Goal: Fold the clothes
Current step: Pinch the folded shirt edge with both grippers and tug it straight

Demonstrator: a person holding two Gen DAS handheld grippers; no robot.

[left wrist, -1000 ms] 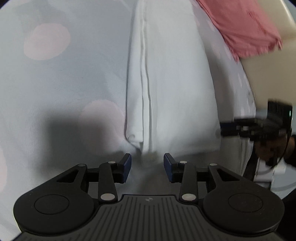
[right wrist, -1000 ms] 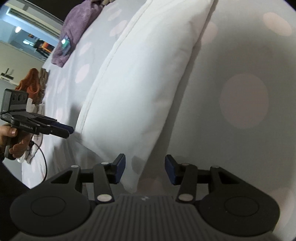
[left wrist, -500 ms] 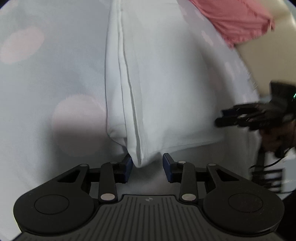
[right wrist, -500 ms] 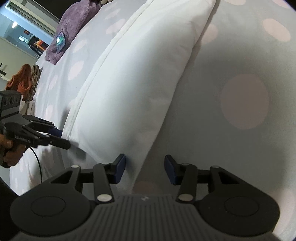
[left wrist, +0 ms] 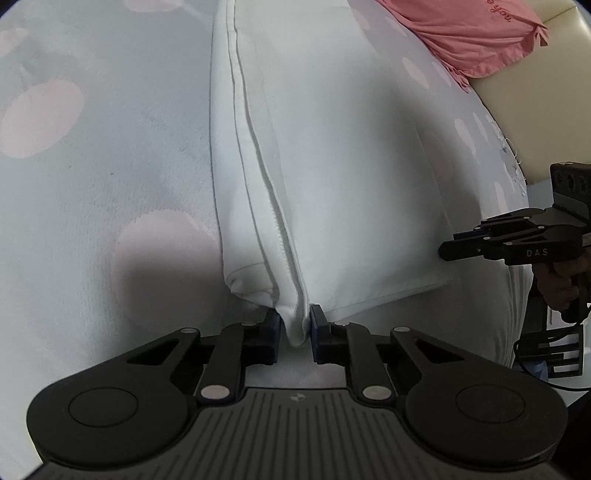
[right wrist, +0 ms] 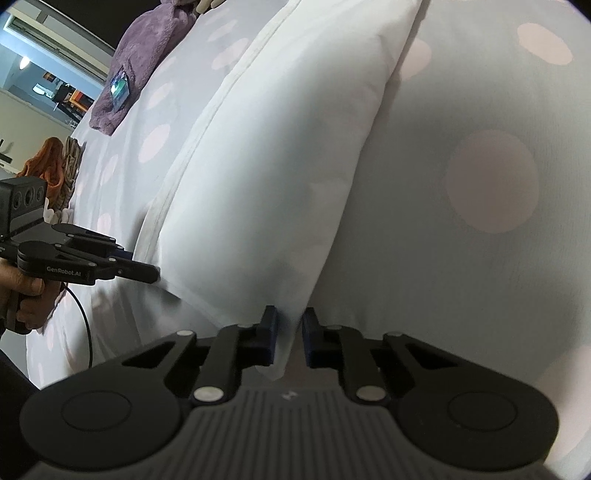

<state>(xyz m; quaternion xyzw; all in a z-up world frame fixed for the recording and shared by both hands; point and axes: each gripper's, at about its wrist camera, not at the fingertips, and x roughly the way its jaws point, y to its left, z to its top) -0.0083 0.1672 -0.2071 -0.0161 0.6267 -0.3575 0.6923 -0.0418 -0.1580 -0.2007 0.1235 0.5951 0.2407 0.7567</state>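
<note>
A white folded garment lies on a pale bedspread with pink dots. My left gripper has its jaws closing on the garment's near corner, and the seamed edge is pinched between the blue pads. In the right wrist view the same white garment runs away from me. My right gripper is also closing, with the other near corner squeezed between its pads. Each gripper shows in the other's view: the right gripper at the garment's right corner, the left gripper at its left corner.
A pink garment lies at the far right of the bed beside a beige panel. A purple garment with a small shiny card lies far back. An orange cloth sits past the bed's left edge. A person's hand holds the left gripper.
Both grippers have drawn their jaws in from wide apart onto the near corners of the white garment. The left gripper slid over until the corner sat between its pads.
</note>
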